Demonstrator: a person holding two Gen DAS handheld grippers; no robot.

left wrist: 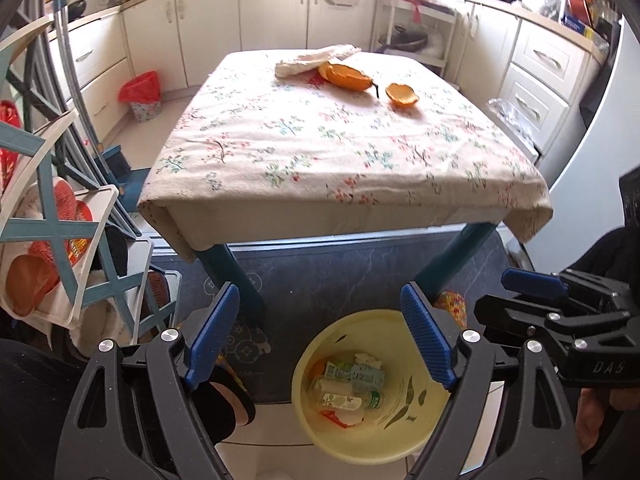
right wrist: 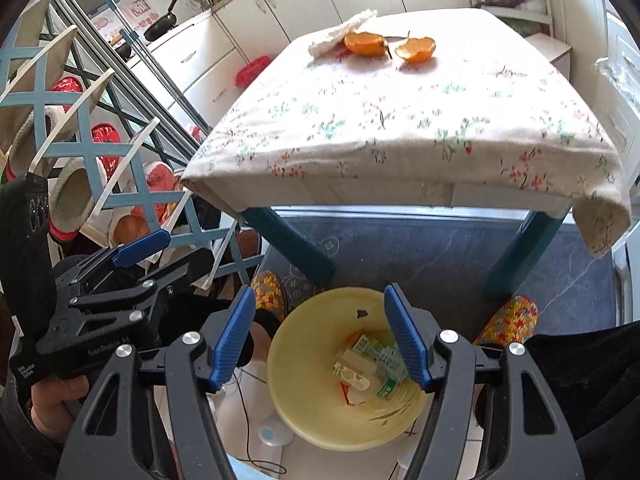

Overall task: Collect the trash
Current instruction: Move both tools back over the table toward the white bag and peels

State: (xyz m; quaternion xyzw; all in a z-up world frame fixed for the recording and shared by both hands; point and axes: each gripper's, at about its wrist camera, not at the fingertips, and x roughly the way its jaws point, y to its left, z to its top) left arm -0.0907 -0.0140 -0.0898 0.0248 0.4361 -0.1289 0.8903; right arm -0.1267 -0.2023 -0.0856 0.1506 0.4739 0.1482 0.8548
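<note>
A pale yellow bin [left wrist: 356, 436] stands on the floor at the near edge of the desk [left wrist: 328, 152], at about 6 o'clock in both wrist views, and its bottom holds a small heap of trash [left wrist: 348, 384]: green-and-white printed cartons or wrappers, a clear bottle with a green label, and a scrap of red and orange (the finer print is too small to read). On the flowered cloth of the desk, toward 12 o'clock, two orange peels [left wrist: 402, 95] lie near each other, the larger one just beside a crumpled whitish cloth [left wrist: 312, 60]. The left gripper [left wrist: 320, 340] hangs above the bin with its jaws spread wide, nothing between the blue pads and nothing touched; the right pad overlaps the bin's rim in the picture only. The right gripper [right wrist: 320, 344] is likewise above the bin, its jaws apart somewhat less widely and empty. Each gripper shows in the other's view at the side, a hand [right wrist: 56, 400] around its handle.
</note>
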